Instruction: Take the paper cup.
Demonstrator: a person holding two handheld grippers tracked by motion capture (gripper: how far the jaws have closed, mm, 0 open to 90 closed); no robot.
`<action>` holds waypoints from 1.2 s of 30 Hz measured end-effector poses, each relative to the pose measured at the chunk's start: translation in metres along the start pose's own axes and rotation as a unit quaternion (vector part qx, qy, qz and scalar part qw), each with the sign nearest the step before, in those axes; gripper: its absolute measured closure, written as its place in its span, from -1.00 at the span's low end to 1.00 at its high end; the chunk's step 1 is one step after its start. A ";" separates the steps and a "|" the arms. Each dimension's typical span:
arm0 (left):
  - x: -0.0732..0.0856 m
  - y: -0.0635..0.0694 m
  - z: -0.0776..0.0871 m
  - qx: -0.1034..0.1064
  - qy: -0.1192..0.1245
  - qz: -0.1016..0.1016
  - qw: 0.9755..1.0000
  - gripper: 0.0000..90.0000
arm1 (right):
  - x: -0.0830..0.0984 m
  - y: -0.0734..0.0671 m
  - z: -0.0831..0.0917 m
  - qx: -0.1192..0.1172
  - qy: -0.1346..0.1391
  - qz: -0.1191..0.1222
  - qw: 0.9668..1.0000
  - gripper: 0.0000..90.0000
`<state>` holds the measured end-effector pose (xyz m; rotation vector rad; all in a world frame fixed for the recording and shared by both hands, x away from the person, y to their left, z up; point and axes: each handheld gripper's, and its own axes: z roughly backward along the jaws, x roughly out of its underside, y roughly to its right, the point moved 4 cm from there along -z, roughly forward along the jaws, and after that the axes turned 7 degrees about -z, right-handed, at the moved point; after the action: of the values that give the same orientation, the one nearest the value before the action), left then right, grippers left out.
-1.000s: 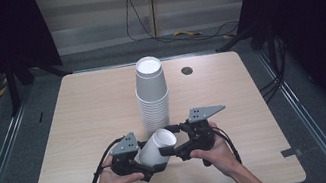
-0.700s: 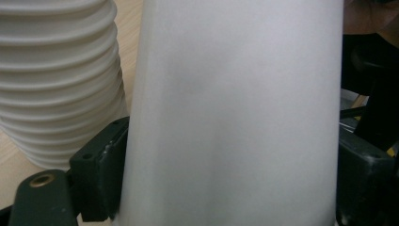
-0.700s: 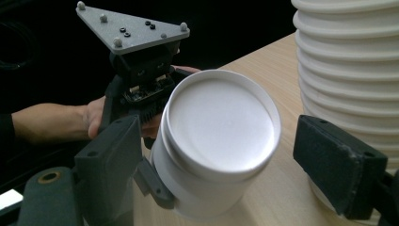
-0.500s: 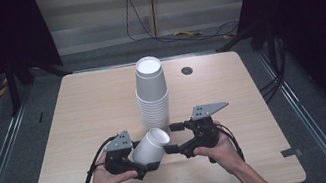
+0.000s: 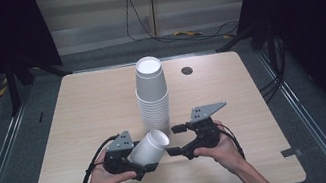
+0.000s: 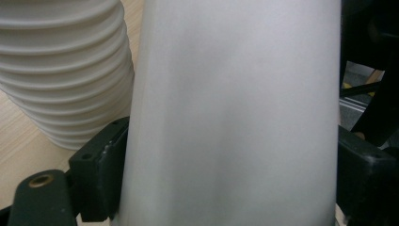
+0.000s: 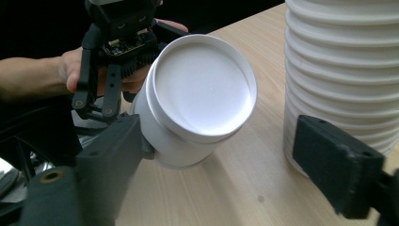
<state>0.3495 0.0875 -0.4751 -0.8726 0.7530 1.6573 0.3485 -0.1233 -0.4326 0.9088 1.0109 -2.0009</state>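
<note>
A white paper cup (image 5: 149, 147) lies tilted in my left gripper (image 5: 145, 154), which is shut on it. In the left gripper view the cup's wall (image 6: 235, 117) sits between the two black jaws, which press on its sides. Its flat round end (image 7: 202, 89) faces my right gripper (image 5: 175, 140), which stands open just right of it with nothing held. One jaw of the right gripper sits beside the cup, the other near the stack. A tall stack of upturned white cups (image 5: 153, 98) stands mid-table behind both grippers.
The light wooden table (image 5: 78, 111) has a small dark round hole (image 5: 187, 71) at the back right. Black cables trail from both grippers toward the front edge. Dark floor and metal rails run along both sides of the table.
The left gripper has shifted a little to the left with the cup, so a small gap has opened between the cup's end and the right gripper. The right hand has stayed put.
</note>
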 end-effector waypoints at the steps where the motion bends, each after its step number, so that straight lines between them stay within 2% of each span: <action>1: 0.001 0.000 -0.001 0.001 -0.008 -0.002 1.000 -0.69 | 0.000 0.000 0.000 -0.002 -0.001 0.000 1.000 -0.50; 7: 0.002 0.003 -0.005 0.002 -0.033 -0.013 0.999 -0.69 | 0.001 0.001 0.001 -0.004 -0.015 -0.002 1.000 -0.59; 14: -0.002 0.003 -0.004 0.007 -0.036 -0.021 0.999 -0.69 | 0.004 0.002 -0.001 -0.003 -0.038 -0.004 0.999 -0.69; 17: -0.005 0.000 -0.001 0.001 -0.051 -0.031 0.998 -0.69 | 0.004 0.001 -0.001 -0.003 -0.042 -0.002 0.999 -0.69; 19: -0.007 -0.001 0.000 0.002 -0.053 -0.034 0.998 -0.69 | 0.004 0.002 0.000 -0.004 -0.047 0.000 0.999 -0.69; 22: -0.011 -0.003 0.001 -0.002 -0.063 -0.047 0.997 -0.69 | 0.003 0.002 0.002 -0.001 -0.056 0.005 0.998 -0.69; 29: -0.025 -0.010 0.005 -0.004 -0.076 -0.062 0.995 -0.69 | 0.003 0.004 0.004 -0.004 -0.081 0.014 0.997 -0.68; 30: -0.027 -0.011 0.004 -0.005 -0.084 -0.070 0.994 -0.68 | 0.003 0.004 0.003 -0.002 -0.084 0.014 0.996 -0.68; 33: -0.028 -0.014 0.001 -0.006 -0.091 -0.075 0.993 -0.68 | 0.004 0.004 0.000 0.008 -0.104 0.024 0.994 -0.68; 35: -0.027 -0.014 -0.001 -0.006 -0.101 -0.078 0.992 -0.68 | 0.004 0.004 -0.001 0.008 -0.105 0.025 0.994 -0.68; 36: -0.027 -0.015 -0.002 0.000 -0.111 -0.084 0.990 -0.68 | 0.004 0.005 -0.001 0.012 -0.108 0.027 0.994 -0.68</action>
<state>0.3686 0.0754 -0.4544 -0.7163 0.5108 1.5725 0.3509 -0.1253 -0.4382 0.7052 0.8340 -2.0204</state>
